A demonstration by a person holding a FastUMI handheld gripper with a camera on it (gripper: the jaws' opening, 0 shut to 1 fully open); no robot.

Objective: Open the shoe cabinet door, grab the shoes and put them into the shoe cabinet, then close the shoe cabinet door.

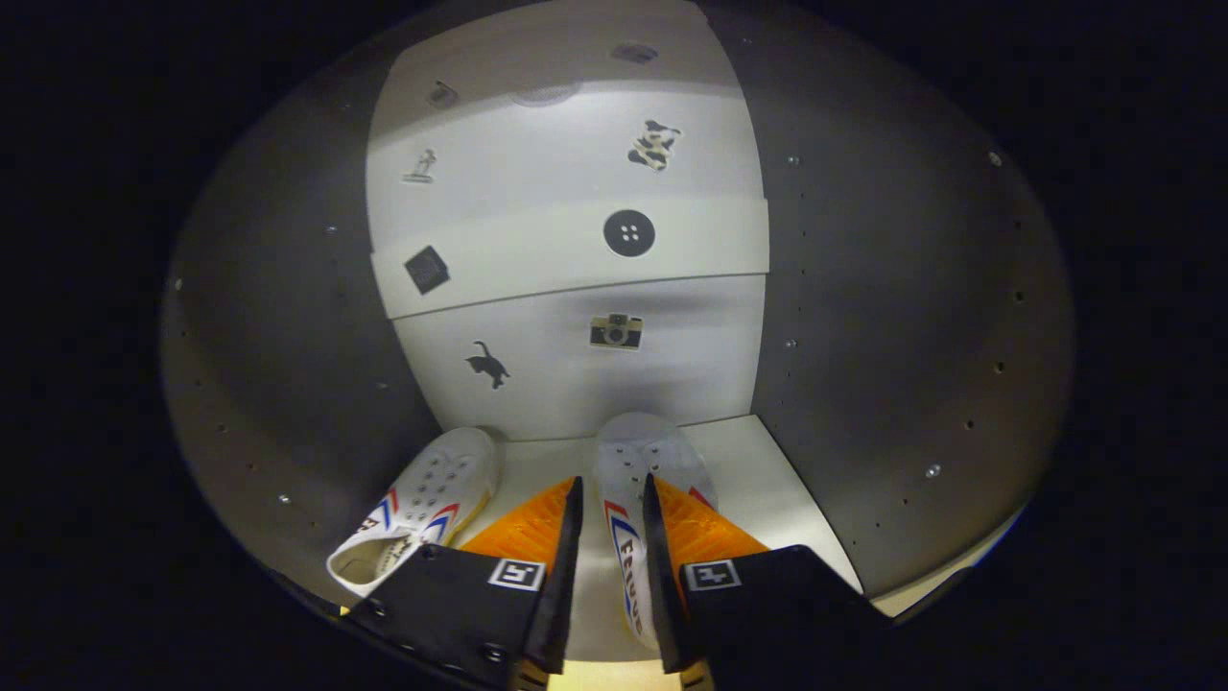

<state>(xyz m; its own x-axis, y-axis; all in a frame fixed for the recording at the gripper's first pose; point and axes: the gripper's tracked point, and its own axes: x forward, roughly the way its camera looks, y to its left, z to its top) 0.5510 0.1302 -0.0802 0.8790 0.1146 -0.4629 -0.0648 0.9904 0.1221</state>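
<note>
inside the shoe cabinet (863, 317), the gripper (614, 499) pinches the side wall of a white sneaker (638, 461) between its narrowly set fingers, the toe pointing at the back panel. a second white sneaker (422, 509) already lies on the cabinet floor (767, 480) just left of the fingers, near the left wall. the held shoe seems close to the floor, so release looks near. risk: letting go while it is tilted could tip it onto its side, or nudge the neighbour; a heel left past the front edge could block the door.
</note>
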